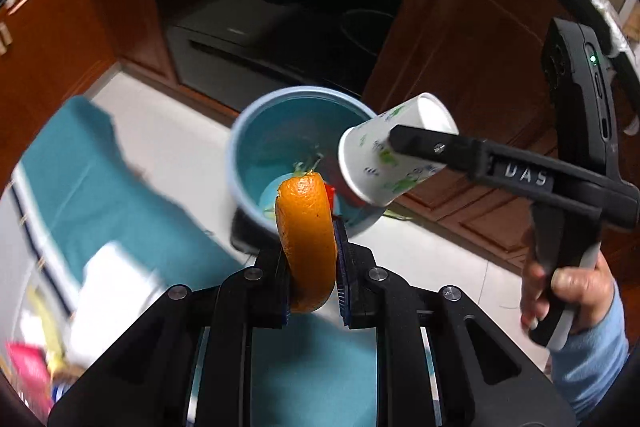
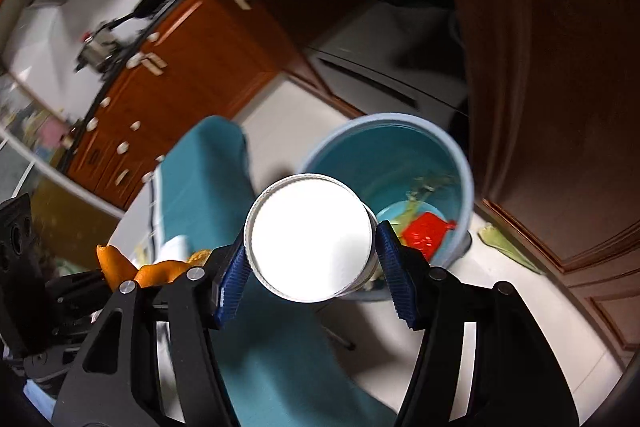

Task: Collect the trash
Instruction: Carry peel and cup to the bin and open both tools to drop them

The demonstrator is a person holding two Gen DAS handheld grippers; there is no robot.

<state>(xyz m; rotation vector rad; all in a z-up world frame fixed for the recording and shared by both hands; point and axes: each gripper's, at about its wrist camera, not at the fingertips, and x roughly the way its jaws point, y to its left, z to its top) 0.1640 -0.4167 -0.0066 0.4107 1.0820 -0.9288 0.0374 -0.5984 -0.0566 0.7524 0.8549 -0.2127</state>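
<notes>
Left wrist view showed the left gripper pinching a curved orange peel above the blue trash bin on the white floor. Beside it, the right gripper squeezed a paper cup over the bin, where a red wrapper lay inside

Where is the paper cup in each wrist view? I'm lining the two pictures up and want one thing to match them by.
Left wrist view: the paper cup is right of centre, lying sideways in the right gripper, beside the bin's rim.
Right wrist view: the cup fills the centre, bottom toward the camera, between the blue pads.
Shared landmark: the blue trash bin on the floor, red scrap inside.
</notes>
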